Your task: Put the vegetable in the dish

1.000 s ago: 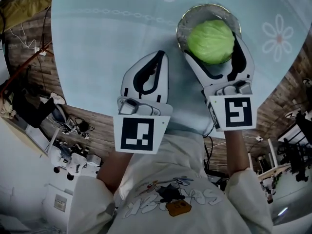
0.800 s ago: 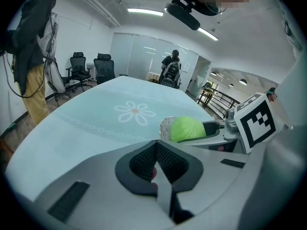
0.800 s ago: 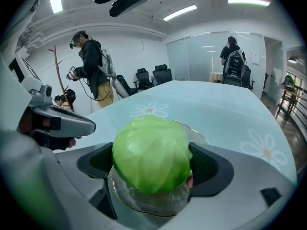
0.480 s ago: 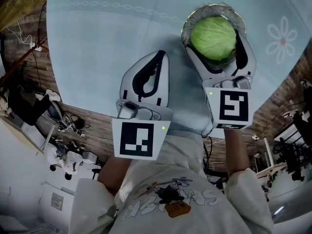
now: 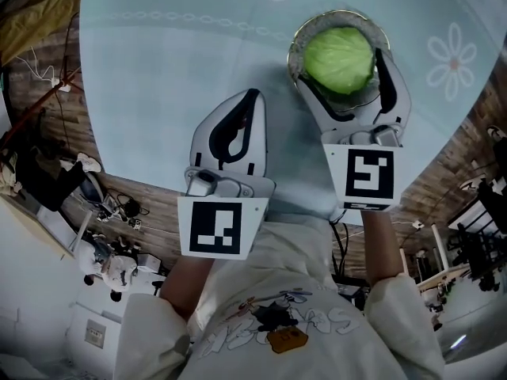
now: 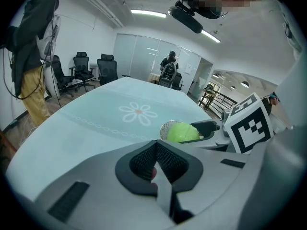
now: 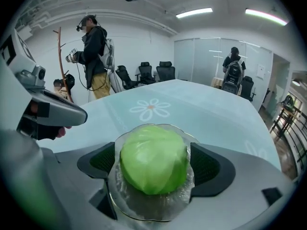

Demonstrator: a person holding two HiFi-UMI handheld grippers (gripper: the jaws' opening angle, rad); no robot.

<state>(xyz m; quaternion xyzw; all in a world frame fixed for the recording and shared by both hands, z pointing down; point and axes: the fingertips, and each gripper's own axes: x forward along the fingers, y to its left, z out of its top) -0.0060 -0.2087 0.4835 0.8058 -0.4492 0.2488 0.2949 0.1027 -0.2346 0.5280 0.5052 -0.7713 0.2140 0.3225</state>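
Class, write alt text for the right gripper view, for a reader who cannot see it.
A green cabbage sits in a clear glass dish on a pale blue table, between the open jaws of the right gripper, one jaw on either side. Office chairs stand beyond the table.

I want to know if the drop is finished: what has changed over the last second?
Almost nothing. The cabbage remains in the dish, between the open jaws of the right gripper. The left gripper stays shut beside it over the table.
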